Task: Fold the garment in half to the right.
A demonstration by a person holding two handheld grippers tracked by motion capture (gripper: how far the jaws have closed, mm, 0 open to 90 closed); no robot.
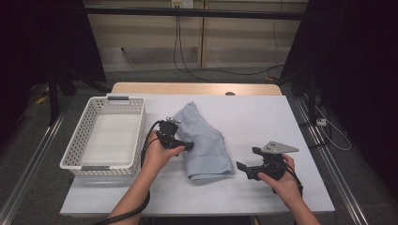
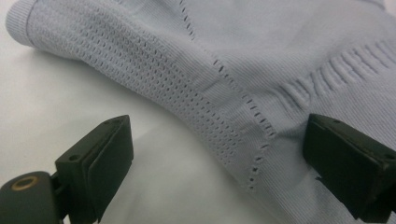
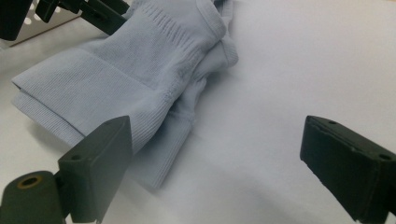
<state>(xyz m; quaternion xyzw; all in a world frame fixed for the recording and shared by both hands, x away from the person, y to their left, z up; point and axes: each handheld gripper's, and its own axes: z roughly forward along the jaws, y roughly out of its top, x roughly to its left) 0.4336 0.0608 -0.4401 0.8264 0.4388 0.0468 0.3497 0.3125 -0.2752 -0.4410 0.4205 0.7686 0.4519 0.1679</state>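
A folded light blue knit garment (image 1: 204,140) lies in the middle of the white table (image 1: 263,117). My left gripper (image 1: 187,146) is at the garment's left edge, open, its jaws straddling the ribbed and perforated fabric (image 2: 224,93) without closing on it. My right gripper (image 1: 244,168) is open a short way right of the garment's near end, with nothing between its jaws. In the right gripper view the folded garment (image 3: 130,79) lies ahead and to the left, with the left gripper (image 3: 100,16) at its far edge.
A white plastic basket (image 1: 84,140) with perforated walls stands at the table's left side, nothing in it. Bare tabletop stretches right of the garment. Cables run over the floor behind the table.
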